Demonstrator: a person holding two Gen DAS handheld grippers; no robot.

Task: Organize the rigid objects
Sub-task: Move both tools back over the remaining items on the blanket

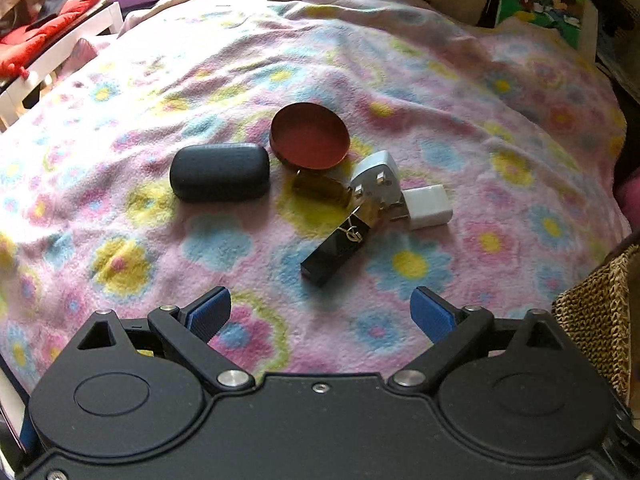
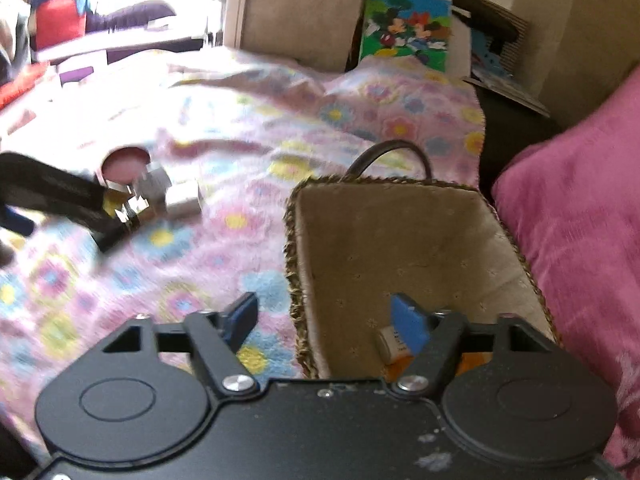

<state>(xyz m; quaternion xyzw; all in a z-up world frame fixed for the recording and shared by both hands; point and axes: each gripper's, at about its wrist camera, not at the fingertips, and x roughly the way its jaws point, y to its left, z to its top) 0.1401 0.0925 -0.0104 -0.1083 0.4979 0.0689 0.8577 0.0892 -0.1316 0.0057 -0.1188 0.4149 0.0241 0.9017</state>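
Note:
On the flowered blanket (image 1: 120, 128) lie a dark oval case (image 1: 220, 178), a red-brown bowl (image 1: 309, 136), a white plug (image 1: 378, 178), a white adapter block (image 1: 428, 206), a small amber bottle (image 1: 320, 188) and a black lipstick tube (image 1: 336, 250). My left gripper (image 1: 320, 312) is open and empty, just short of the lipstick tube. My right gripper (image 2: 324, 320) is open and empty over the near rim of a woven lined basket (image 2: 496, 216). A small white tube (image 2: 390, 342) lies inside the basket. The left gripper's arm (image 2: 52, 194) shows blurred at the left of the right wrist view.
The basket's corner (image 1: 600, 312) stands at the right in the left wrist view. A pink cushion (image 2: 580, 220) lies right of the basket. A cartoon picture book (image 2: 408, 26) leans at the back. A white rail (image 1: 60, 48) and red cloth (image 1: 36, 36) border the far left.

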